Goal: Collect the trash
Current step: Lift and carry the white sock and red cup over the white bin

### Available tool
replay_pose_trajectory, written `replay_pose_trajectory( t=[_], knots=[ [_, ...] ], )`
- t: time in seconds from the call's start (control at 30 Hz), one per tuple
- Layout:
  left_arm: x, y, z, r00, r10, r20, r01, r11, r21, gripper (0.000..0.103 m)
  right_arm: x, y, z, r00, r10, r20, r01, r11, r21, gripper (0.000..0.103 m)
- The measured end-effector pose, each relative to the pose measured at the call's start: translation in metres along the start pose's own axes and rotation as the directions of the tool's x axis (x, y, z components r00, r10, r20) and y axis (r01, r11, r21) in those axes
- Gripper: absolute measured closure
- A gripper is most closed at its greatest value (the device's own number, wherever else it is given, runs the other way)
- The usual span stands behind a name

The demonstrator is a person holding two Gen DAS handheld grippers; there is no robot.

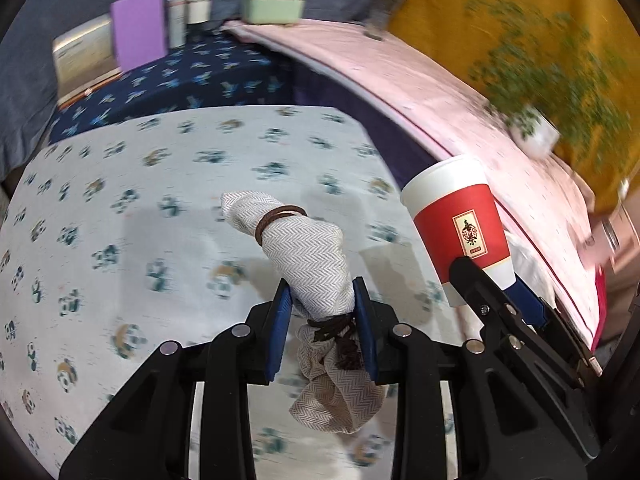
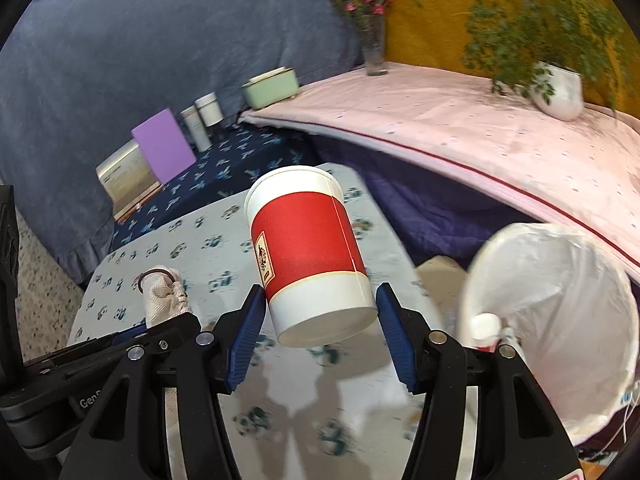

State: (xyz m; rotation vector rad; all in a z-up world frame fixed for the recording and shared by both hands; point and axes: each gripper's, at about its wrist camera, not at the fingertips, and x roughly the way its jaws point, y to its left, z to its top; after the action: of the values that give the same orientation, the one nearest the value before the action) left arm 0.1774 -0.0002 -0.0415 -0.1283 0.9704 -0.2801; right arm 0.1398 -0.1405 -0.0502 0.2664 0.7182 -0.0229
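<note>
The red and white paper cup [image 1: 460,228] bears a cream label with dark, ornate characters, too small to make out; on the left hand-held gripper [image 2: 160,320], white letters begin "Gen", the rest hidden.

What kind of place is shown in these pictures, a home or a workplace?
Most likely a home-like room, perhaps a staged one. Tables draped in patterned cloth and a pink sheet, a vase of flowers, a potted plant and a white-lined trash bin point to a domestic setting.
</note>
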Motion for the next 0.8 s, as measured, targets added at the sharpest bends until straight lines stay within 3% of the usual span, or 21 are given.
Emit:
replay_pose_trajectory(
  t=[0.4, 0.8],
  knots=[
    [0.001, -0.111, -0.02, 0.998, -0.064, -0.024, 0.067, 0.983, 0.173, 0.073, -0.06, -0.108, -0.018, 0.991, -0.12, 0.055, 0.111, 0.984, 0.142, 0.048],
    [0.016, -0.199, -0.036, 0.991, -0.108, -0.074, 0.126, 0.94, 0.317, 0.073, -0.091, -0.189, -0.035, 0.974, -0.216, 0.06, 0.194, 0.947, 0.255, 0.048]
  ],
)
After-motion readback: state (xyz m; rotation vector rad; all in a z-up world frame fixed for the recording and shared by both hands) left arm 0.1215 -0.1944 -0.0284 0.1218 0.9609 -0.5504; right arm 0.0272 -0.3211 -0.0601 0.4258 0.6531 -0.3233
